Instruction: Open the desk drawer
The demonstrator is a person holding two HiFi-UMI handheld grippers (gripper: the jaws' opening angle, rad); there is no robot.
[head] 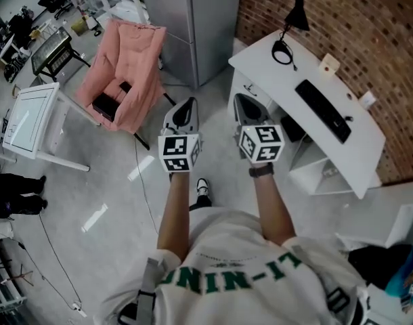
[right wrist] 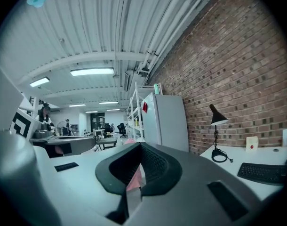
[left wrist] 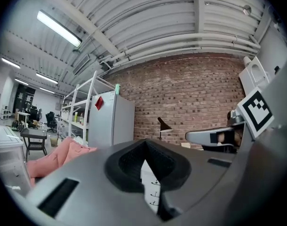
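Note:
The white desk (head: 342, 147) stands against the brick wall at the right. Its white drawer unit (head: 243, 87) sits under the desk's near-left end, with all drawer fronts flush. In the left gripper view a strip of those drawer fronts (left wrist: 152, 192) shows past the jaws. My left gripper (head: 186, 105) and right gripper (head: 242, 101) are held side by side over the floor, pointing level, short of the desk. Both are shut and empty; the left gripper (left wrist: 144, 160) and right gripper (right wrist: 139, 166) each show jaws closed to a slit.
On the desk are a black lamp (head: 296, 12), a black keyboard (head: 321, 110) and small cards. A pink-draped chair (head: 122, 73) and a grey fridge (head: 189, 26) stand ahead and to the left. A white table (head: 30, 120) stands far left. A cable runs across the floor.

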